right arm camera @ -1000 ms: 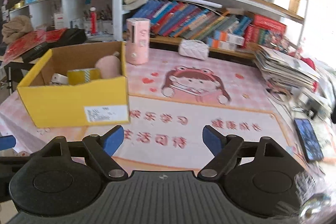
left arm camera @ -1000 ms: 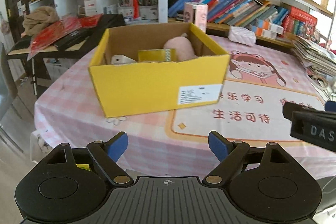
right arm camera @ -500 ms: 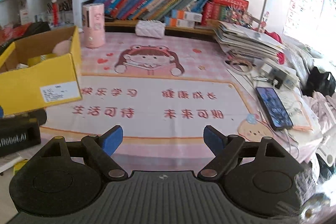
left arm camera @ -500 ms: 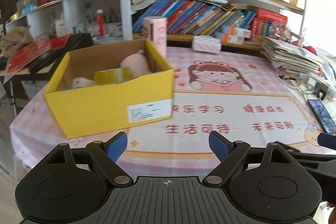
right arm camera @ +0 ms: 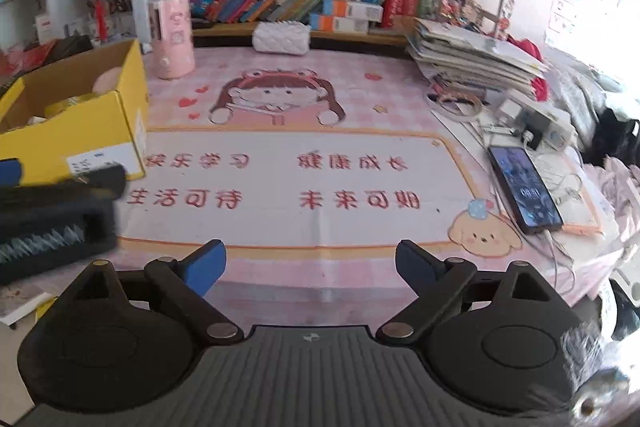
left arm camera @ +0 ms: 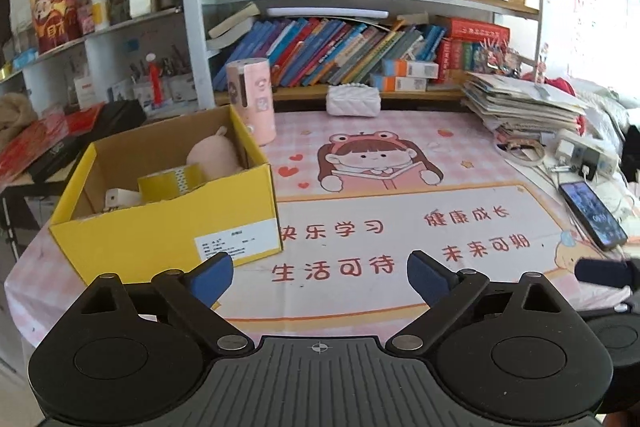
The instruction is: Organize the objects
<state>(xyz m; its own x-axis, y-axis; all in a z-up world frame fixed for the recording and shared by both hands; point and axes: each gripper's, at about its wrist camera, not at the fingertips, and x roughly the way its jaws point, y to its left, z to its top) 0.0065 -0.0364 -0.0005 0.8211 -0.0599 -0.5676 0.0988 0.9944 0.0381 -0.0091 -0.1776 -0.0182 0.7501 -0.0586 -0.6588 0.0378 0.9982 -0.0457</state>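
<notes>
A yellow cardboard box [left arm camera: 168, 231] [right arm camera: 92, 131] stands at the table's left side. Inside it lie a pink plush toy [left arm camera: 212, 157], a yellow tape roll [left arm camera: 172, 183] and a small white item [left arm camera: 118, 197]. My left gripper [left arm camera: 320, 277] hovers over the table's near edge, just right of the box; its jaws are opening and nothing is between them. My right gripper [right arm camera: 310, 267] hangs above the near edge further right, its jaws opening too, empty. The left gripper's body [right arm camera: 52, 223] shows blurred at the right wrist view's left edge.
A pink cylinder [left arm camera: 252, 103] and a white quilted pouch [left arm camera: 352, 101] stand at the table's back by the bookshelf. A paper stack [left arm camera: 520, 107], chargers with cables [right arm camera: 532, 123] and a phone [right arm camera: 524, 189] crowd the right side. The cartoon mat [left arm camera: 400, 227] covers the middle.
Both grippers swung to the right, away from the yellow box, which now sits at the left of each view. Both pairs of jaws stand wider apart than before.
</notes>
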